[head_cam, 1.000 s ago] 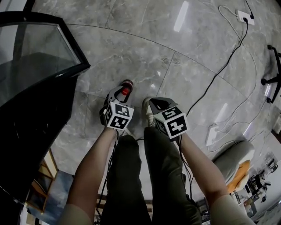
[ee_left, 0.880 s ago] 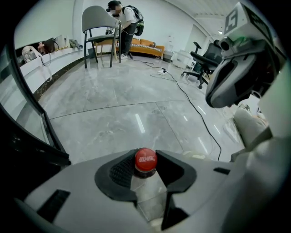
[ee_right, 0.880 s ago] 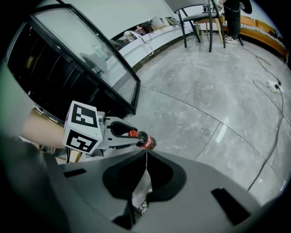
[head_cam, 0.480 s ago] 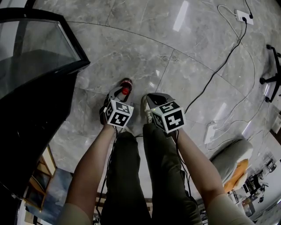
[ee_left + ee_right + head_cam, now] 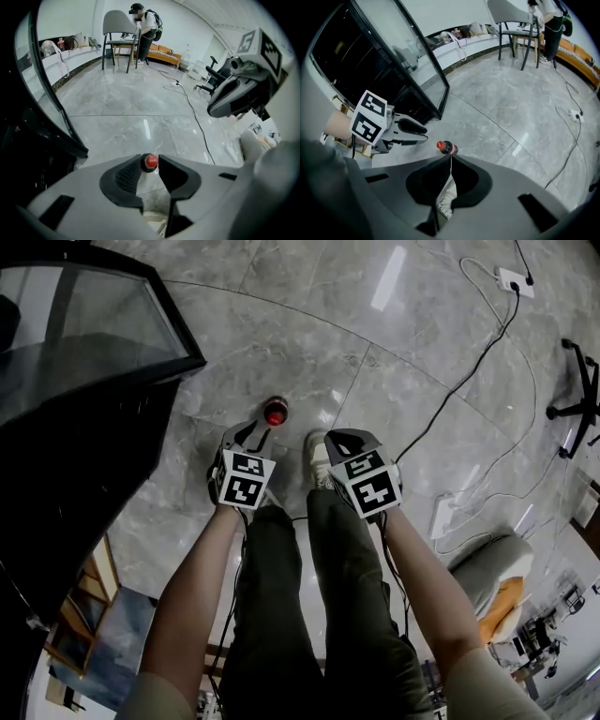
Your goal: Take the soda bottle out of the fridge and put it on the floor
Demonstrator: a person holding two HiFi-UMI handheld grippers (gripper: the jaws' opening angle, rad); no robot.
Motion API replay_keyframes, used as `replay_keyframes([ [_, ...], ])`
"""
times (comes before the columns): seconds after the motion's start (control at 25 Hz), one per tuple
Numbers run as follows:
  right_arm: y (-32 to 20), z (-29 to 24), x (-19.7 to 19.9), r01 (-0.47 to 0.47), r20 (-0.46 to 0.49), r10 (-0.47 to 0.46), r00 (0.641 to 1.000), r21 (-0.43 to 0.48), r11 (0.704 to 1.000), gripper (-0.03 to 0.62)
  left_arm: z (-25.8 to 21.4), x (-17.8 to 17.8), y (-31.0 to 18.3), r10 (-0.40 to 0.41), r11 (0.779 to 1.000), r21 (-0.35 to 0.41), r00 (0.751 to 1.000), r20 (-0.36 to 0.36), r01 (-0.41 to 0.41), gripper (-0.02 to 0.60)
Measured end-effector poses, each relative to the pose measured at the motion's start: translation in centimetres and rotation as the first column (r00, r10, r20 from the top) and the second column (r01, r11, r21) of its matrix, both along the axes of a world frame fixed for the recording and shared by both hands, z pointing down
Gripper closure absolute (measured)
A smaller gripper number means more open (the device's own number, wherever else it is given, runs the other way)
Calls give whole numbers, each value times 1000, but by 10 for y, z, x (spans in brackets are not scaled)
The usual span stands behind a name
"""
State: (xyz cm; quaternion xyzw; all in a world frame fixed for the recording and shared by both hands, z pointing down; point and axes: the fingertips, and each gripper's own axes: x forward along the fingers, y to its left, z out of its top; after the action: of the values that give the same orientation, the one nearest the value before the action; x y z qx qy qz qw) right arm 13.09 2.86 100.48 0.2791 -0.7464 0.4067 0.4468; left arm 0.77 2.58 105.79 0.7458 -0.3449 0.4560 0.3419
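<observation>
The soda bottle (image 5: 275, 412), dark with a red cap, stands upright on the grey marble floor (image 5: 281, 324), free of both grippers. My left gripper (image 5: 250, 435) sits just short of it, and its jaws are closing with nothing between them. In the left gripper view the red cap (image 5: 150, 161) shows just beyond the fingertips (image 5: 132, 169). The right gripper view shows the bottle (image 5: 447, 147) standing apart from the left gripper (image 5: 423, 133). My right gripper (image 5: 335, 441) hovers beside it, over a shoe, jaws shut and empty (image 5: 450, 158).
The fridge's open glass door (image 5: 94, 334) and black body (image 5: 66, 502) fill the left. Cables (image 5: 469, 381), a power strip (image 5: 516, 279) and an office chair base (image 5: 577, 399) lie to the right. Far across the room stand a chair (image 5: 119, 28) and a person (image 5: 147, 26).
The left gripper has let go of the bottle's neck and drawn back toward the person. The bottle now stands alone on the floor. The right gripper barely shifted.
</observation>
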Motion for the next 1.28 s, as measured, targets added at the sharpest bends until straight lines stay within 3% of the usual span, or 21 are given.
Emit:
replay_keyframes([
  [0.2,-5,-45,-2,-27,1,27,1000,18,999,597,-58,-5,-5,-6,999,47,1000,-27,7,517],
  [0.8,-31,-251,-31,-51,65,41,997,156,986,597,-273,-43,-25,-9,973,229,996,-88,29,548],
  [1.12,-55,-400,-53,-32,111,7,994,230,973,597,-395,-61,-35,-128,944,286,981,-146,166,554],
  [1.28,-66,-482,-68,19,99,-55,994,335,942,597,-462,-70,-40,-195,924,297,965,-172,240,563],
])
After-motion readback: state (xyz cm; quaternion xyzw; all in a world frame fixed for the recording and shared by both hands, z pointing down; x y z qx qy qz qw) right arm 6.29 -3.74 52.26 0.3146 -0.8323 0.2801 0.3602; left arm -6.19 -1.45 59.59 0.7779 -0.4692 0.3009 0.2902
